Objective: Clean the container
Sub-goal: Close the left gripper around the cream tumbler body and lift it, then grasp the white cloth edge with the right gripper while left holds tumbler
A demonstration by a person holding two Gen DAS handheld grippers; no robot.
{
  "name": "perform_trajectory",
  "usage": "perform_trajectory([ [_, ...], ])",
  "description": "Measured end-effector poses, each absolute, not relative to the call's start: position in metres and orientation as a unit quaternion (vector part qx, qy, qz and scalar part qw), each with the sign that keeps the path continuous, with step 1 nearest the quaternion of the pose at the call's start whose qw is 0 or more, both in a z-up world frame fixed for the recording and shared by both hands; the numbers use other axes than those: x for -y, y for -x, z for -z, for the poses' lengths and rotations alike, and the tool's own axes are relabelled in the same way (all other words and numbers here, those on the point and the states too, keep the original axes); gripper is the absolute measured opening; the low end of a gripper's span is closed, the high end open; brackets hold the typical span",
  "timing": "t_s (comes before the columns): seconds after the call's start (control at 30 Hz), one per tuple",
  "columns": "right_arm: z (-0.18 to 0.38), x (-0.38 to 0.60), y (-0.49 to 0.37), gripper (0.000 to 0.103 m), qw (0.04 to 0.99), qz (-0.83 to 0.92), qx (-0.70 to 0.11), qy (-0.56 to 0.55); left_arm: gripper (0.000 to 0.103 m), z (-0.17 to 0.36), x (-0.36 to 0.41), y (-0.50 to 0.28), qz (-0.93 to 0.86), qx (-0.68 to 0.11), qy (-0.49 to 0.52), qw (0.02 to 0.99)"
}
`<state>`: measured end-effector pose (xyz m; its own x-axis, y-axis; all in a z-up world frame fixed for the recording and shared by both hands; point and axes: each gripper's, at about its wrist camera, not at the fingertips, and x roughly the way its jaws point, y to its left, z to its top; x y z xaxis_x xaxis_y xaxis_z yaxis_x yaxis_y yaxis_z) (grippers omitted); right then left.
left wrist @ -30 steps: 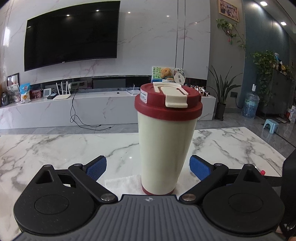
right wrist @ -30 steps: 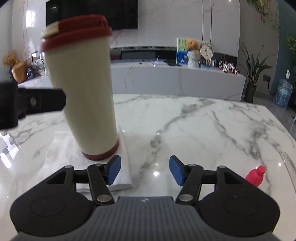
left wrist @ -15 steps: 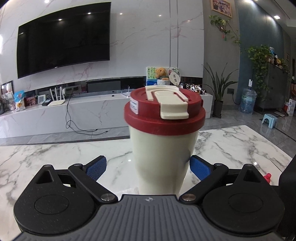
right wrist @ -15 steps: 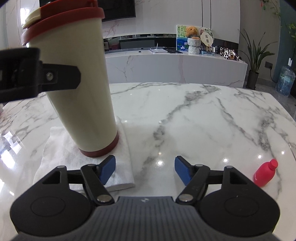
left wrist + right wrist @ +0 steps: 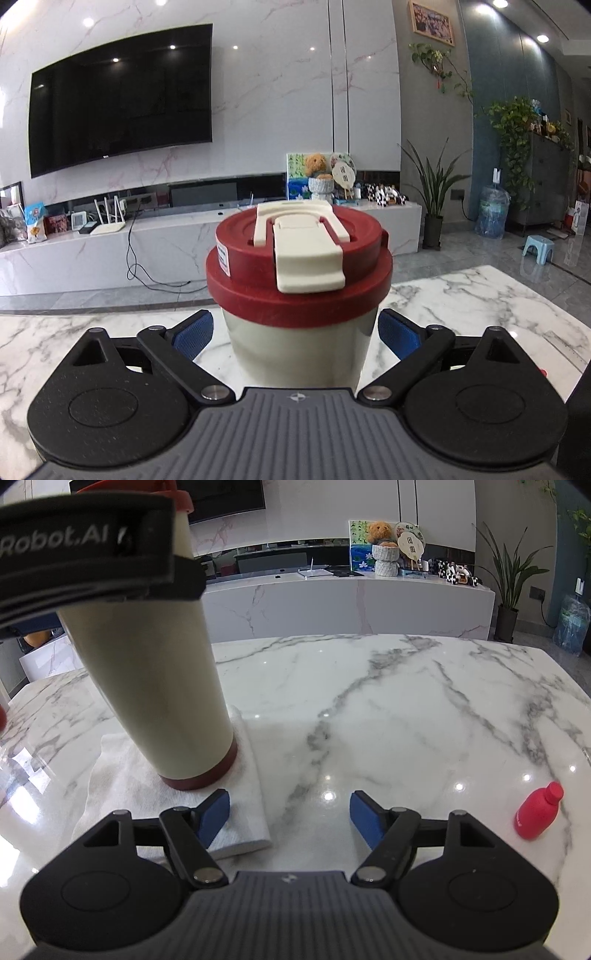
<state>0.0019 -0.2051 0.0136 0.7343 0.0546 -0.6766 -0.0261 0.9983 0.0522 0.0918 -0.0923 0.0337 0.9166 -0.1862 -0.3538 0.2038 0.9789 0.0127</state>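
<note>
Left gripper [image 5: 294,334] fingers closing, tumbler [image 5: 295,343] between them; right gripper [image 5: 290,818] fingers parted, empty

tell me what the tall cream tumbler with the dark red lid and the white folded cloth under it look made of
The cream tumbler looks like matte coated metal or hard plastic: smooth and dull, so either could fit. Its dark red lid seems moulded plastic with a cream flip tab. The white folded cloth looks like nubby terry.

Each hand-held gripper [image 5: 295,334] has a ribbed grey body, black round-disced linkage arms with silver screws, blue ribbed pads [image 5: 213,814], and white "Robot.AI" lettering on its side.
</note>
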Motion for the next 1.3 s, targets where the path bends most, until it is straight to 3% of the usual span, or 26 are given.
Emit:
perform_trajectory([
  [0.03, -0.014, 0.205, -0.002, 0.075, 0.931, -0.021, -0.364, -0.021, 0.080, -0.034, 0.091, -0.092, 0.101, -0.178, -0.022, 0.978],
  [0.63, -0.016, 0.193, -0.001, 0.075, 0.934, -0.030, -0.353, -0.041, 0.079, -0.053, 0.055, -0.069, 0.072, -0.165, 0.003, 0.984],
  [0.9, -0.016, 0.170, 0.000, 0.070, 0.940, -0.034, -0.340, -0.015, 0.079, -0.053, 0.012, -0.043, 0.026, -0.166, 0.012, 0.986],
  [1.3, -0.017, 0.152, 0.000, 0.070, 0.947, -0.029, -0.320, 0.021, 0.079, -0.040, -0.018, -0.025, 0.002, -0.166, 0.022, 0.986],
])
